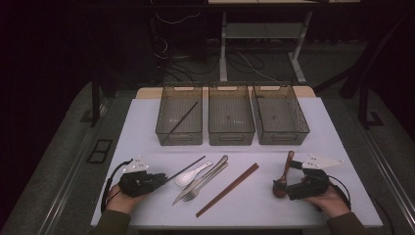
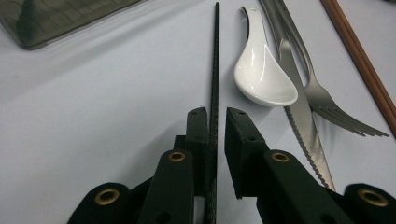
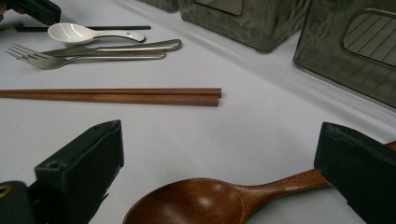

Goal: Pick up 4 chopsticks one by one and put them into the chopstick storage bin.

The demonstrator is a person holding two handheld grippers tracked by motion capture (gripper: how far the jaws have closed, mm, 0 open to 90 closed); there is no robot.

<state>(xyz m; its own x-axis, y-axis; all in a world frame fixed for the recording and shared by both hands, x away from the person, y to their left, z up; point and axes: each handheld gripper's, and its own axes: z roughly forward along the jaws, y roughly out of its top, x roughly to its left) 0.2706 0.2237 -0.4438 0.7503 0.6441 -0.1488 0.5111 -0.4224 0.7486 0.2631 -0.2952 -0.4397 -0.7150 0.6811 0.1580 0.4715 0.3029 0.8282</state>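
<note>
From my left gripper (image 2: 216, 122) view, the black chopstick (image 2: 215, 70) runs off the top edge and its near end disappears between the jaws. The wooden spoon (image 3: 219, 198) handle passes behind the right gripper's (image 3: 219, 172) jaw.

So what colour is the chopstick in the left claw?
Black, finely textured chopstick; clearest in the left gripper view.

Desk front edge: bare strip of desk (image 1: 254, 215) below the cutlery.
Desk middle: white spoon (image 1: 188, 175), knife (image 1: 210, 172), fork (image 1: 195, 188) and brown chopsticks (image 1: 227, 190) lie close together.
Far side: three bins (image 1: 232, 122) stand side by side.
</note>
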